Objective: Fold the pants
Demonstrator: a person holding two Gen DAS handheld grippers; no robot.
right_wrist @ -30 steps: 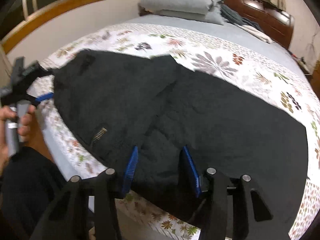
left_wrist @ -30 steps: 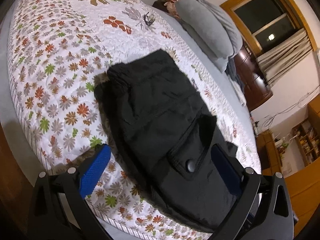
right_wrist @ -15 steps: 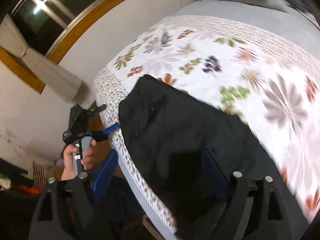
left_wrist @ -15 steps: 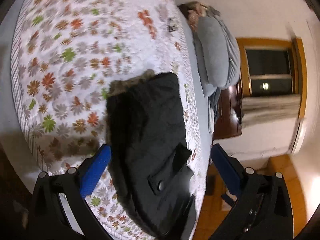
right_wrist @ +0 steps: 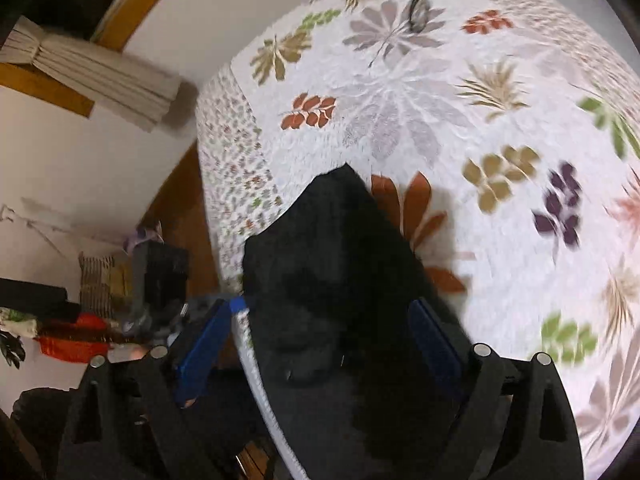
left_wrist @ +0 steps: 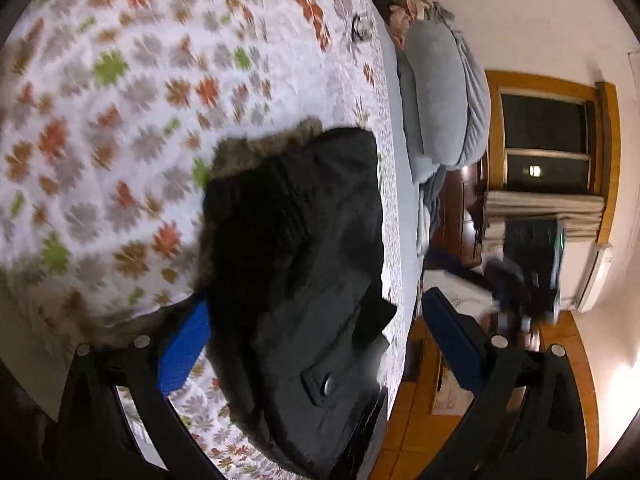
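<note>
Black, thick folded pants lie on quilted floral bedspread.

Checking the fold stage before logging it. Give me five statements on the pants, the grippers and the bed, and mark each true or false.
1. The black pants lie on a floral quilt. True.
2. The left gripper is clamped shut on the fabric. False: its fingers stand wide apart, either side of the pants.
3. The right gripper is open. True.
4. A button shows on the pants. True.
5. The grey pillow lies on top of the pants. False: it sits apart, at the head of the bed.
</note>
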